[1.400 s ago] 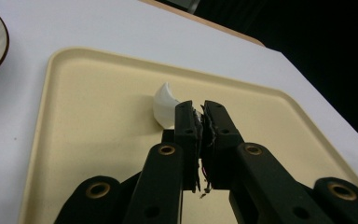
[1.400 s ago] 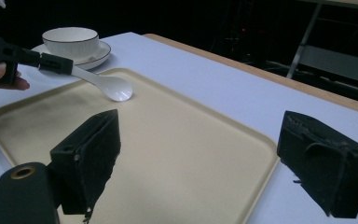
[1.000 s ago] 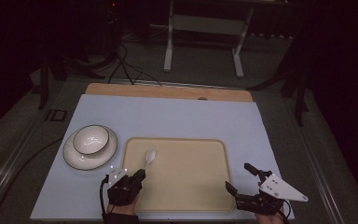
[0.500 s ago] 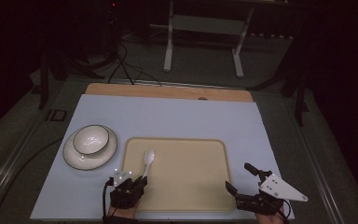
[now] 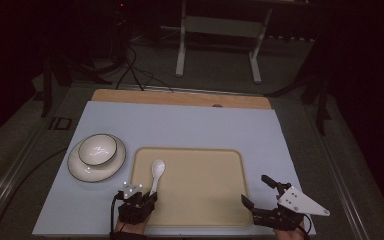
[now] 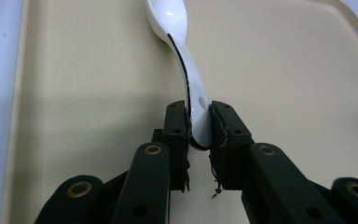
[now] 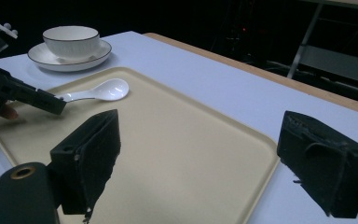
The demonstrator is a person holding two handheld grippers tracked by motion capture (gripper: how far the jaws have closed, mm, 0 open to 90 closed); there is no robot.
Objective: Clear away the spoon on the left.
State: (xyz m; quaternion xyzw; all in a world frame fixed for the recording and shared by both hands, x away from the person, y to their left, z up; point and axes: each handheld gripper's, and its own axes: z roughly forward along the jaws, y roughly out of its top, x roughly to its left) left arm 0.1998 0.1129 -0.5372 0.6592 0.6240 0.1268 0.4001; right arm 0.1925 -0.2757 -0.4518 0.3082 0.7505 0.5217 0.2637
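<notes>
Here, near to far:
Left gripper (image 6: 199,122): at the near left corner of the tray (image 5: 220,210); its jaws have just been opening a little, yet both pads still touch the spoon handle's end between them. In the high view the left gripper (image 5: 150,196) points away from the person.
Spoon (image 6: 186,70): glossy white, ceramic-looking soup spoon with a thin dark line along the handle's edge and a small hole near the handle's end. It lies on the tray near the left edge, bowl away from the person, handle towards the near edge. In the high view the spoon (image 5: 156,171) runs straight out from the jaws.
Spoon to tool: the handle's end sits between the pads; the bowl lies well beyond the fingertips.
Right gripper (image 5: 257,192): at the near right corner of the tray, jaws spread wide with nothing between them; in its own view the right gripper (image 7: 214,158) frames bare tray.
Writing: none readable on the spoon, tray or grippers.
Bowl (image 5: 97,149): white with a dark rim, on a saucer (image 5: 80,167), beyond the tray's left edge on the table (image 5: 190,125).
</notes>
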